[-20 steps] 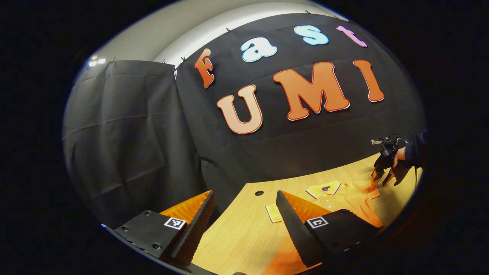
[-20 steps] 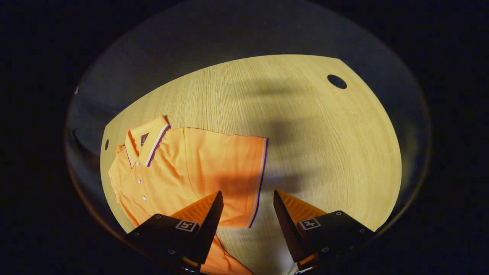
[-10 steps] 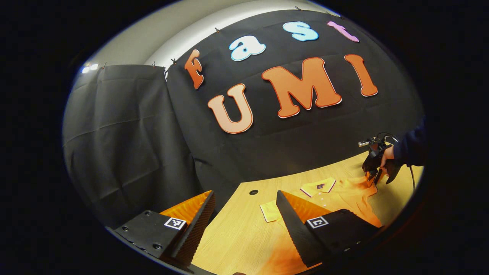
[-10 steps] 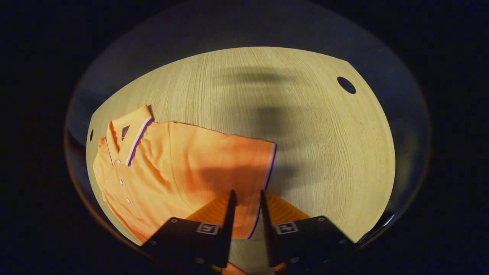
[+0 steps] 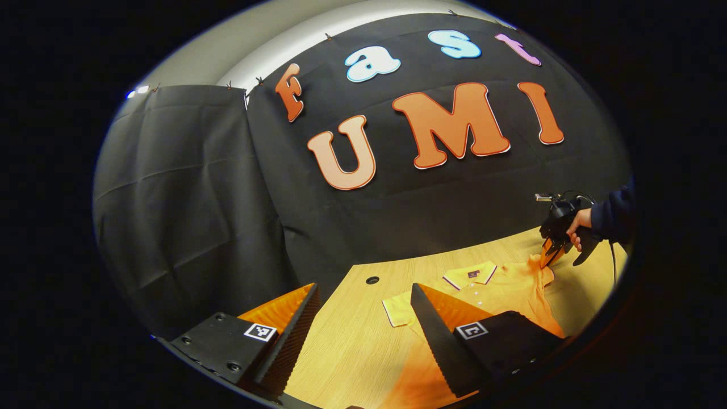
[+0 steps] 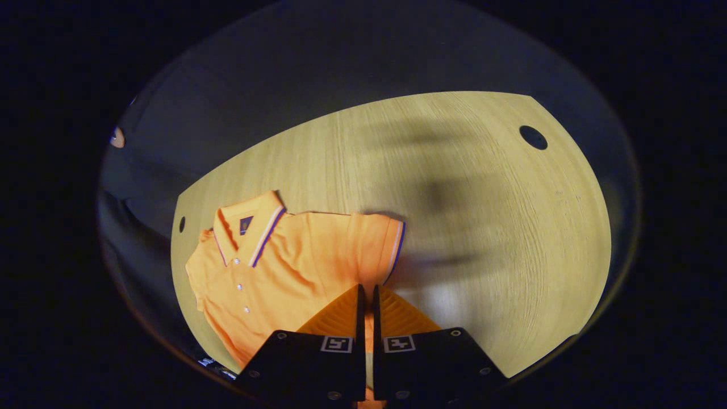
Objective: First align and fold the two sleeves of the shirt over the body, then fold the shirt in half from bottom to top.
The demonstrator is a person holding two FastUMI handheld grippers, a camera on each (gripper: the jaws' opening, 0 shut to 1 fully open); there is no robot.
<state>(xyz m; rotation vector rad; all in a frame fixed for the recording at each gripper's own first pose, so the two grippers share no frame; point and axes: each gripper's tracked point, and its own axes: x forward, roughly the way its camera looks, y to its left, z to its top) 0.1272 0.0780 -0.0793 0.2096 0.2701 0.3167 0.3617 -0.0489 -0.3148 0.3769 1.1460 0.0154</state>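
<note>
Right gripper (image 6: 366, 295) fingers pinched together on the shirt (image 6: 295, 267) sleeve (image 6: 375, 250) cuff, apparently lifting it for folding. Left gripper (image 5: 363, 318) fingers apart, idle near the table (image 5: 352, 352).

The orange polo shirt (image 6: 284, 267) lies face up on the table, collar (image 6: 250, 227) striped white and purple, 3 white buttons down the placket. I pinch its right sleeve (image 6: 377, 250), raised off the wood.

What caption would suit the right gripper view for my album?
The right tool pinches the sleeve of an orange polo shirt on a wooden table.
</note>
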